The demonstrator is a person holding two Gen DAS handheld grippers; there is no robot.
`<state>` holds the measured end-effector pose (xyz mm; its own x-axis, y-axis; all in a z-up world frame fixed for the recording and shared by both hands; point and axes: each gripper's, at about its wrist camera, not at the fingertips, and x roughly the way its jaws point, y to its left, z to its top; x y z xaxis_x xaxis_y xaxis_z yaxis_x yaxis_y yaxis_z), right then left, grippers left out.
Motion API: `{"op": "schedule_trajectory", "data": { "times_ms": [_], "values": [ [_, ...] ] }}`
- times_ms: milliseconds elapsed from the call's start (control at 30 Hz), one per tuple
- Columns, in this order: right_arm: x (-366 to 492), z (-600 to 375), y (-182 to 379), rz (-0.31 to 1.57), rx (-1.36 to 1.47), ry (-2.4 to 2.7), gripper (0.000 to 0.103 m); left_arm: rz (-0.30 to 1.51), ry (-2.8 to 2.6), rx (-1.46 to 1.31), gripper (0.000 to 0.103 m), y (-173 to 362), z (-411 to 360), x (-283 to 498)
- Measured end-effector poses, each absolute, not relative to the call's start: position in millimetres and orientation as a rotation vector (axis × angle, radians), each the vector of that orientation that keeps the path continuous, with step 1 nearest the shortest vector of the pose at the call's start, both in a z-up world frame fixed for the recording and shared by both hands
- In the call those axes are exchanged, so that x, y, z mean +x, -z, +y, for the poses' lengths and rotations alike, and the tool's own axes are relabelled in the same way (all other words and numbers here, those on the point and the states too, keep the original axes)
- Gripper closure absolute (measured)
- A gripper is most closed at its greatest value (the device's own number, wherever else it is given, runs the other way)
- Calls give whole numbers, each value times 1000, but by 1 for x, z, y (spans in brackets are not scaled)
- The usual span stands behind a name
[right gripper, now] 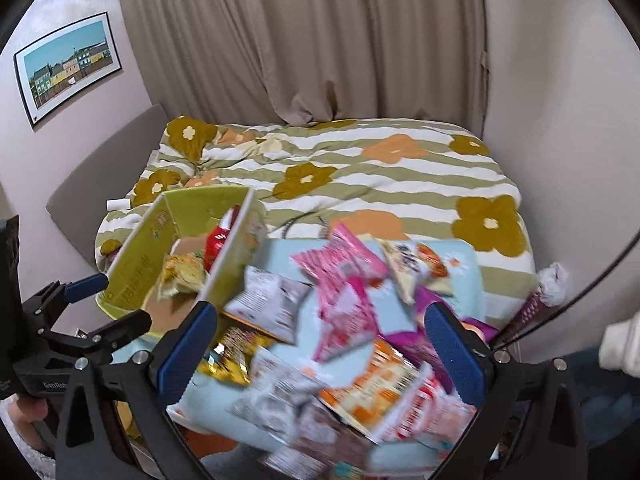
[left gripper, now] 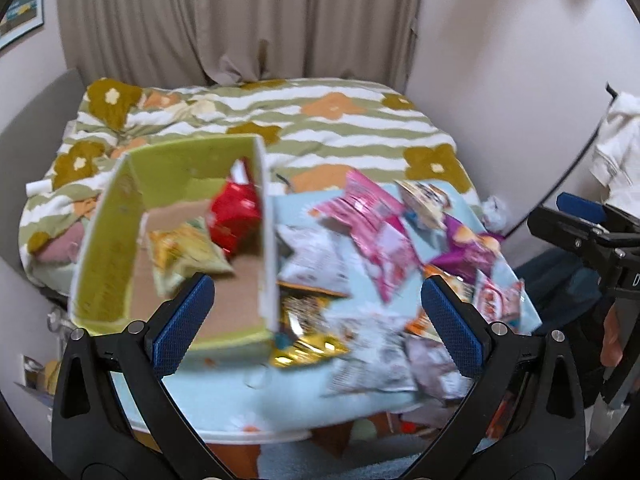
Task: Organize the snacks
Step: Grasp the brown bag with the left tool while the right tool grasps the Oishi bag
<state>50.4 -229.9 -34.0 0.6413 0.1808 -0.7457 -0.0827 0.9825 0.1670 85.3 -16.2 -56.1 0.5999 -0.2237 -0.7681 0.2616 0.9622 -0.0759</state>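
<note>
A green cardboard box [left gripper: 104, 248] [right gripper: 136, 264] stands on the left of a table under a light blue cloth [left gripper: 240, 400] [right gripper: 280, 252]. Inside it lie a red bag [left gripper: 232, 216] [right gripper: 218, 240] and a yellow-green bag [left gripper: 188, 252] [right gripper: 182, 272]. To the right, loose packets cover the cloth: a pink one [left gripper: 376, 232] [right gripper: 344, 292], a white-grey one [left gripper: 312, 260] [right gripper: 272, 300], a gold one [left gripper: 308, 332] [right gripper: 232, 356], an orange one [right gripper: 372, 384]. My left gripper [left gripper: 316, 288] [right gripper: 120, 300] hangs open over the box's right wall. My right gripper [right gripper: 322, 316] [left gripper: 560, 216] is open above the pile, holding nothing.
Behind the table is a bed with a green-striped flowered cover [left gripper: 320, 128] [right gripper: 360, 184], then beige curtains [left gripper: 240, 20]. A framed picture [right gripper: 68, 68] hangs on the left wall. White cloth [left gripper: 616, 152] hangs at the right. Clutter shows under the table's front edge.
</note>
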Motion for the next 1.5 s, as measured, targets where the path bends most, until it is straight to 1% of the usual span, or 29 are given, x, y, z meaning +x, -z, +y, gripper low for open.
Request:
{"op": "schedule_trajectory", "data": {
  "times_ms": [267,600,700,900,1033,1233,1267,1333,1500],
  "values": [
    [18,-295,59,890,98,-148,0,979,333,98,0,92,-97,55],
    [8,-345,123,1004,58,-197,0,1175,390,215,0,164,-172,44],
    [9,-347,142,1032,-18,-225,0,1239,375,219,0,190,-180,43],
    [10,-345,172,1061,-151,-321,0,1271,314,301,0,226,-191,36],
    [11,-340,191,1087,-216,-358,0,1252,300,305,0,231,-191,36],
    [11,-327,205,1078,-341,-418,0,1292,285,330,0,241,-190,35],
    [11,-324,206,1074,-368,-428,0,1292,287,329,1,241,-190,35],
    [13,-321,210,1070,-403,-446,0,1296,307,318,10,242,-190,36],
    [17,-316,220,1087,-446,-483,0,1305,341,315,20,242,-190,33]
  ]
}}
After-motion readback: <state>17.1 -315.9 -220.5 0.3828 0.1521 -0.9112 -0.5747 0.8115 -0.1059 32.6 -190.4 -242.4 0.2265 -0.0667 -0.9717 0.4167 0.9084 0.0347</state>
